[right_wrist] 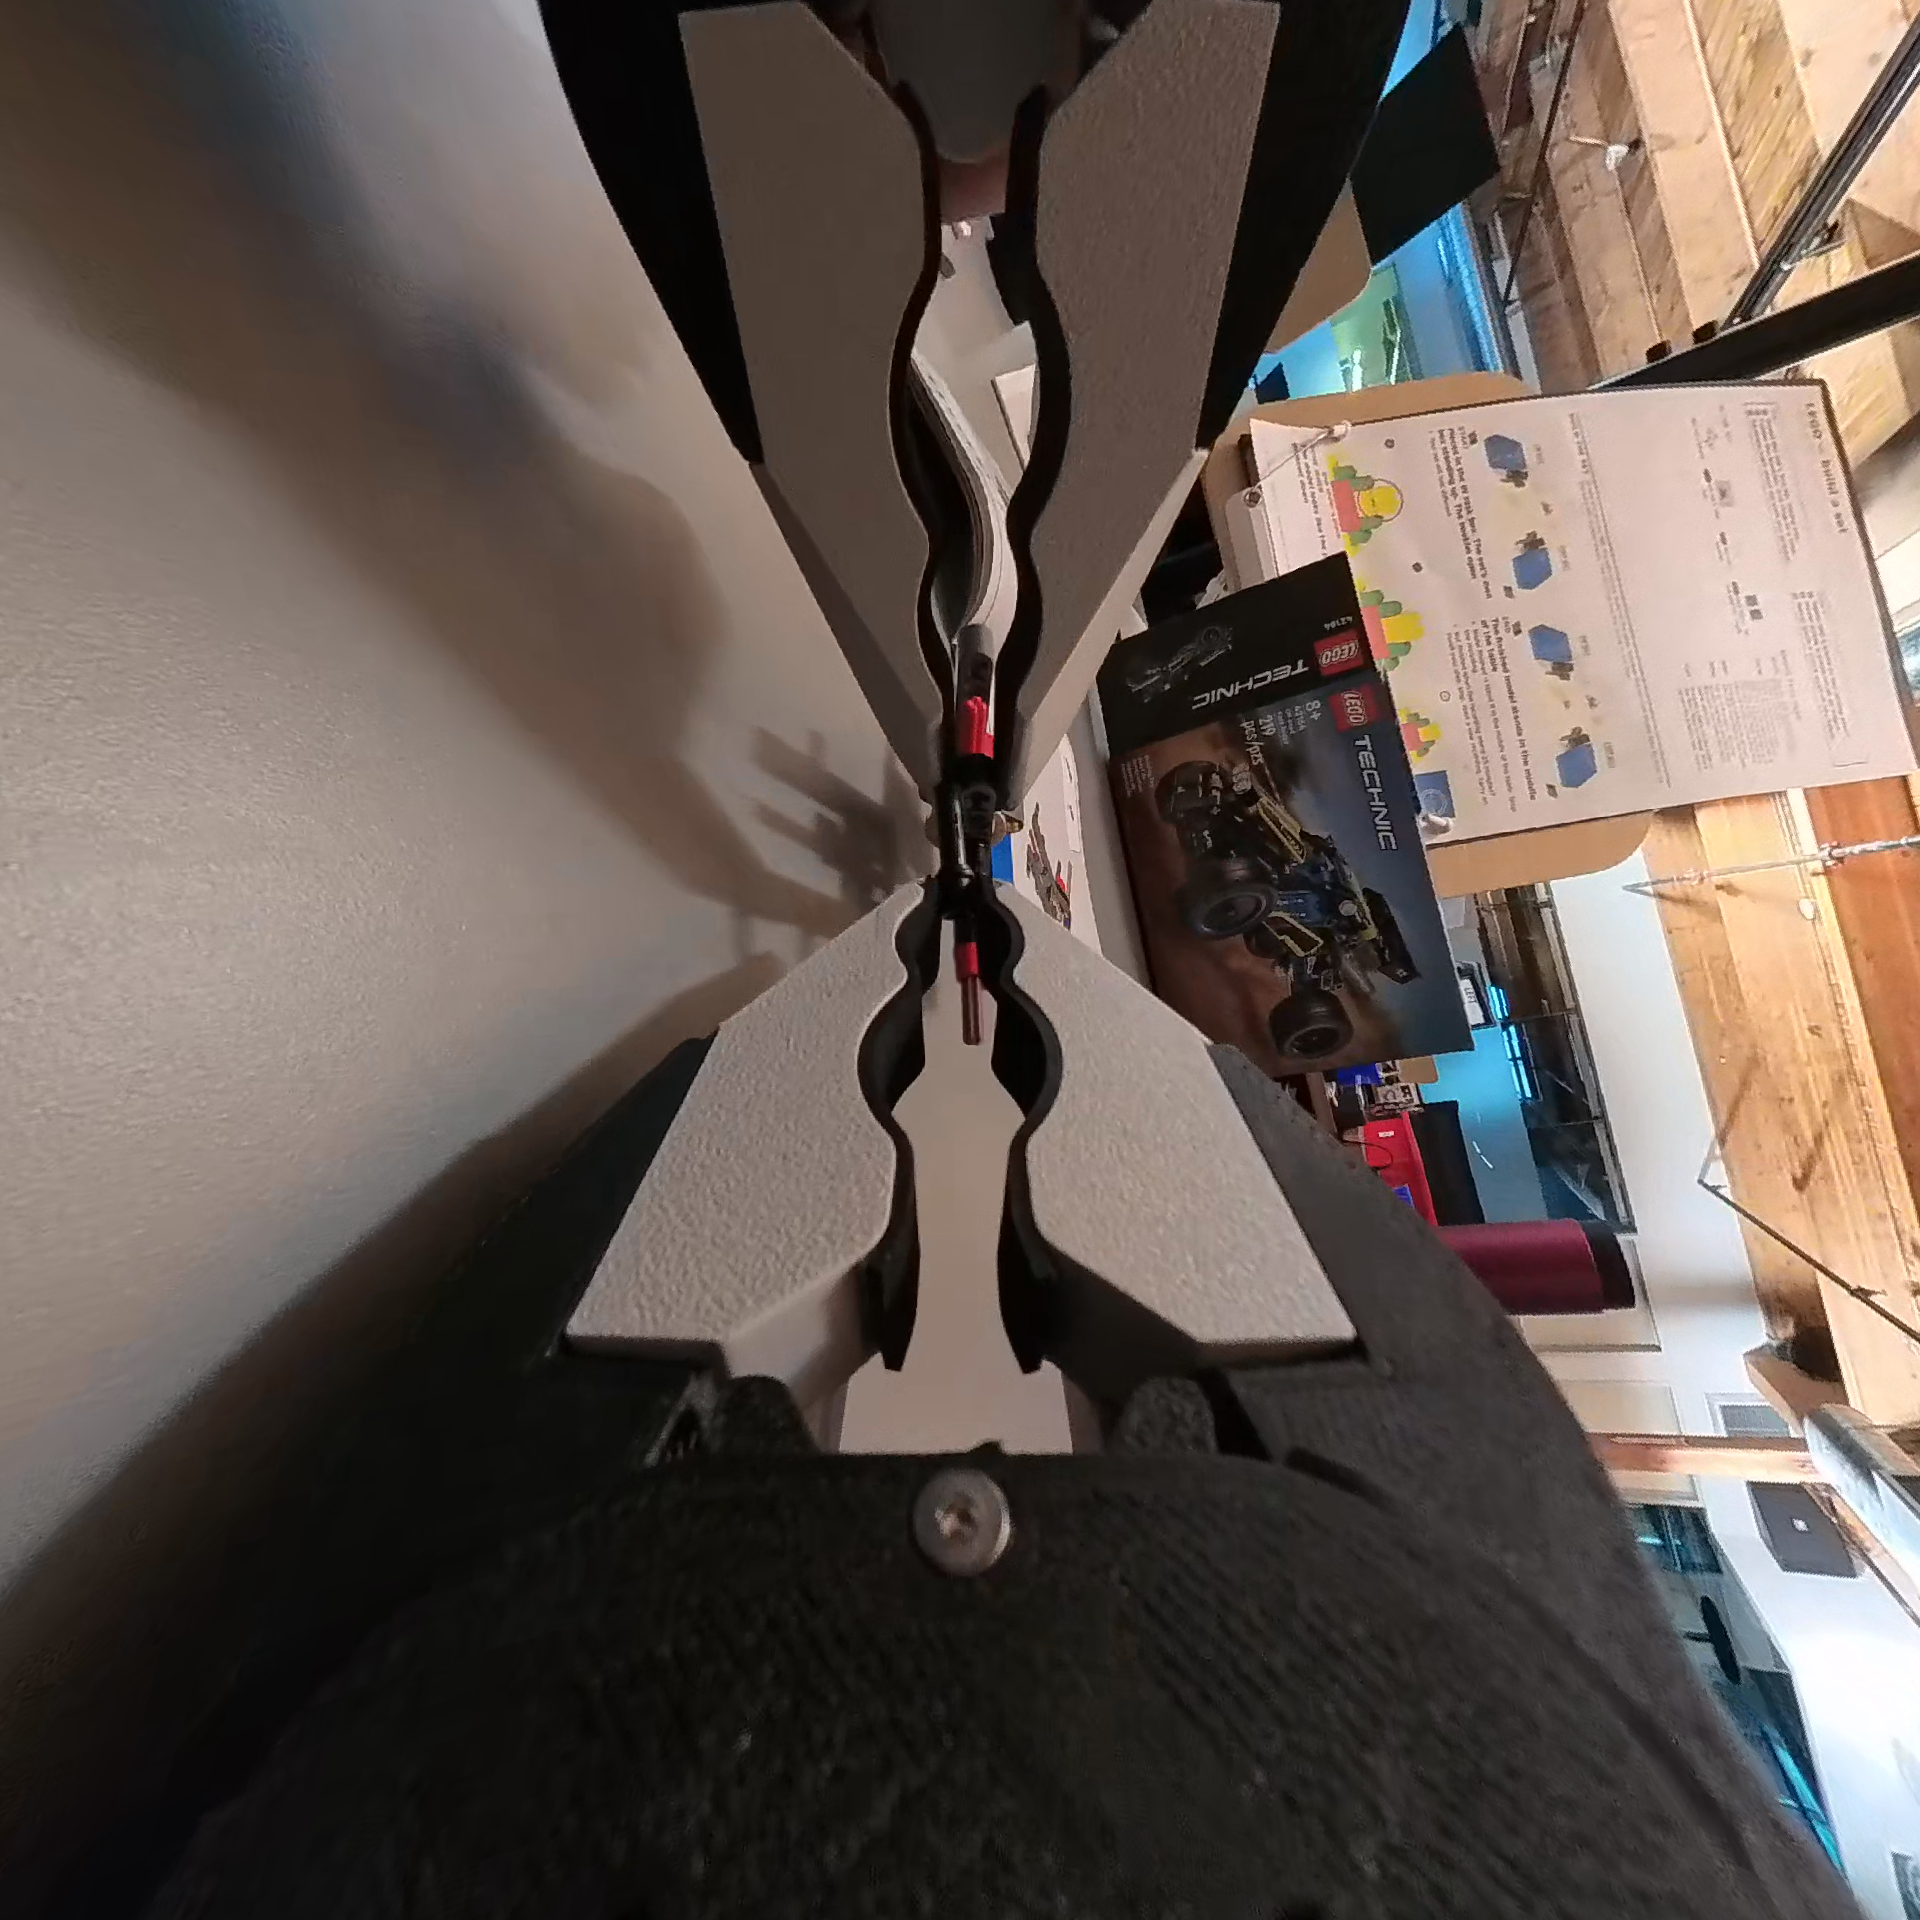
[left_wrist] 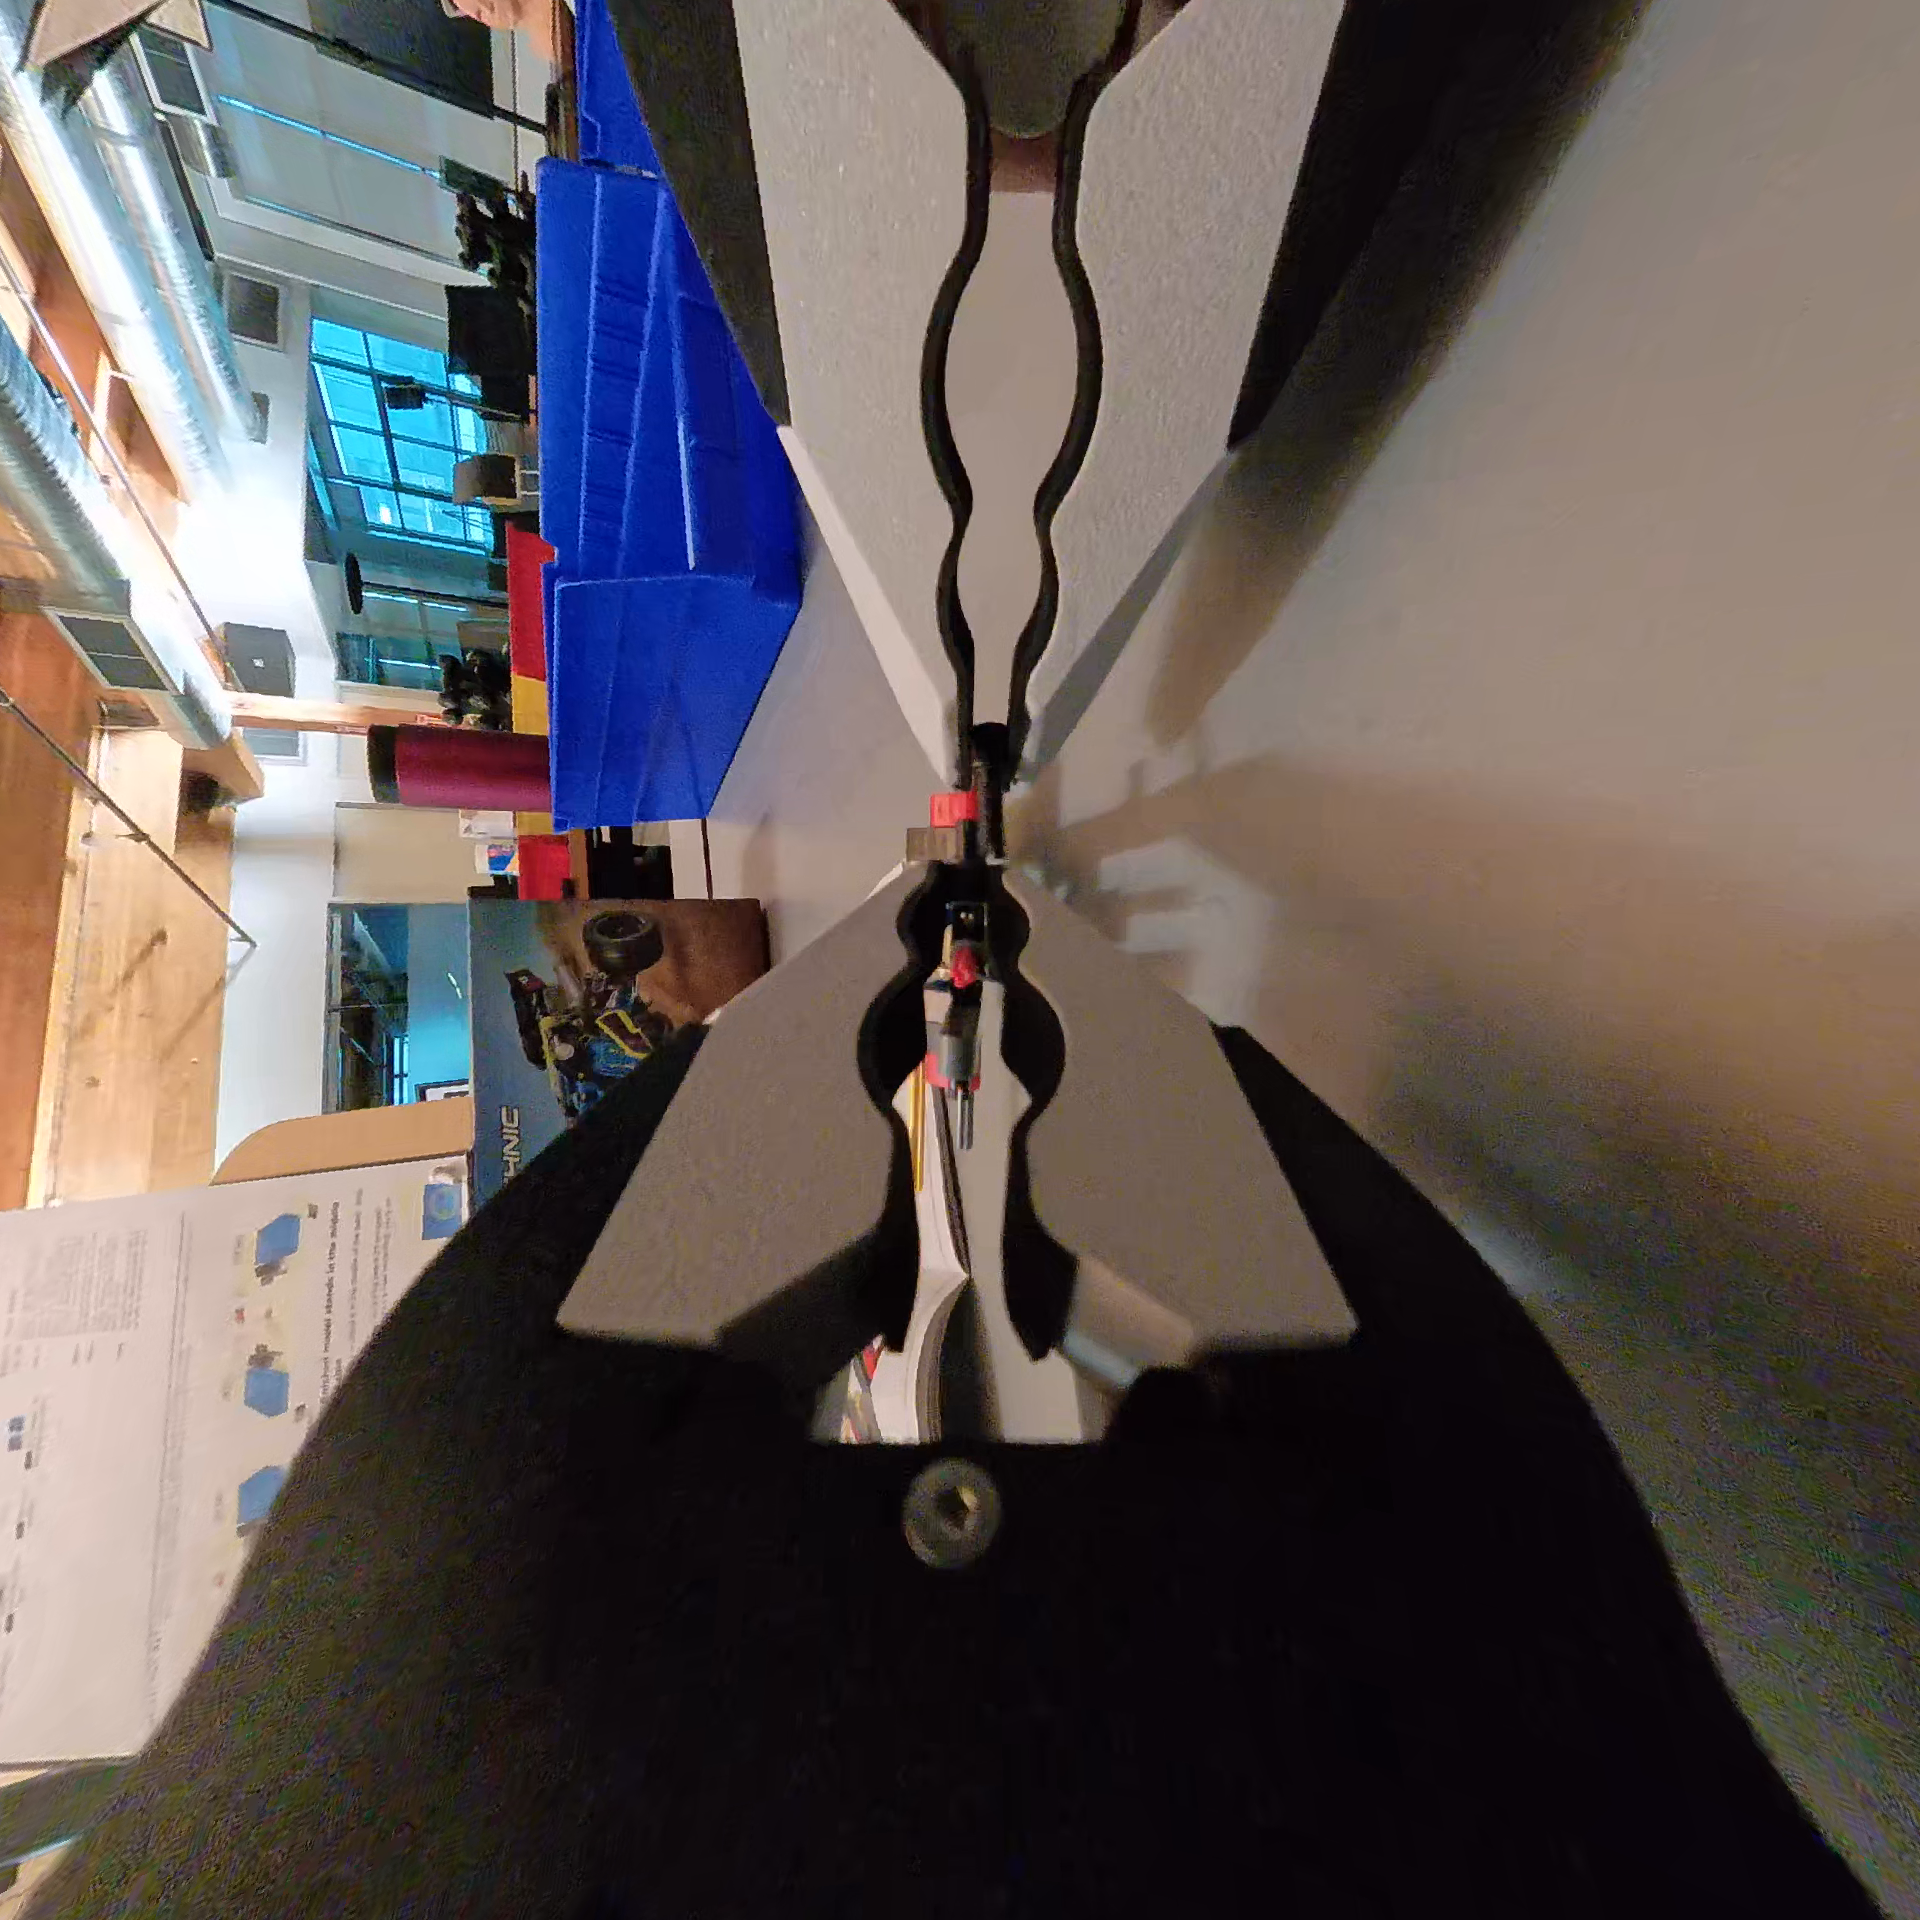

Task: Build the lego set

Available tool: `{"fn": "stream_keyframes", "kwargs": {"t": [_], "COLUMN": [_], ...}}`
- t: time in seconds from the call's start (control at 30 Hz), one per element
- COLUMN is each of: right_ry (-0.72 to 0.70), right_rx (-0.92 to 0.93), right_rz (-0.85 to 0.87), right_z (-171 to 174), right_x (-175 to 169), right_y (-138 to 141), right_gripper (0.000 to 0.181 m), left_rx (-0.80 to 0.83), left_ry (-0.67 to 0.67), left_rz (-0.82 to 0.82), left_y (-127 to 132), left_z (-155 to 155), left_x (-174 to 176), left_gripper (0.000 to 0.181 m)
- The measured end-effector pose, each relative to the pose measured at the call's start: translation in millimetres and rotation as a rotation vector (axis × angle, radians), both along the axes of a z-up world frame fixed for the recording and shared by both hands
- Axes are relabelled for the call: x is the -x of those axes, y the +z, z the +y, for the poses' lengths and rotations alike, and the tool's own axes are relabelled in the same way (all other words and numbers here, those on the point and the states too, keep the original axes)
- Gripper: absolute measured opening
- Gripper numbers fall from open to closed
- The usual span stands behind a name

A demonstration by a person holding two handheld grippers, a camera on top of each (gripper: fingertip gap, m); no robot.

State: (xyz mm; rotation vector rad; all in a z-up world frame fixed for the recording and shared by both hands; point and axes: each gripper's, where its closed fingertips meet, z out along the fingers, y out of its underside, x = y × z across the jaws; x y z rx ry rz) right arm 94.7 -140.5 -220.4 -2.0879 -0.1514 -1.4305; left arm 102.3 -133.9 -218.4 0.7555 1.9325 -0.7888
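My two grippers meet tip to tip over the white table (left_wrist: 1558, 987). My left gripper (left_wrist: 961, 878) is shut on a small lego assembly (left_wrist: 961, 1003) of black, red and grey parts that lies between its fingers. My right gripper (left_wrist: 982, 764) comes in from the top of the left wrist view, with a red piece (left_wrist: 954, 805) at its tips. In the right wrist view my right gripper (right_wrist: 961, 888) is shut on a black part with a red axle (right_wrist: 966, 971). The left gripper (right_wrist: 966, 774) faces it, with a red part (right_wrist: 974, 727) between its fingers.
Blue bins (left_wrist: 665, 520) and a maroon tumbler (left_wrist: 457, 767) stand at the table's far side. A lego box (right_wrist: 1278, 831) leans by a printed instruction sheet (right_wrist: 1558, 603). An open booklet (left_wrist: 940, 1257) lies on the table beneath the left gripper.
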Motion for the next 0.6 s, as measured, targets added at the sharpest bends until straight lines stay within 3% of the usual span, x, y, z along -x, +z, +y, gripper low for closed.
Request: {"fn": "stream_keyframes", "kwargs": {"t": [0.6], "right_ry": [-0.037], "right_rx": [0.059], "right_rz": [0.018], "right_z": [-1.7], "right_x": [-2.2], "right_y": [-7.1], "right_gripper": [0.004], "left_rx": [-0.040], "left_ry": [0.050], "left_rz": [0.007], "left_y": [-9.3], "left_z": [-3.3], "left_x": [1.8], "left_gripper": [0.005]}}
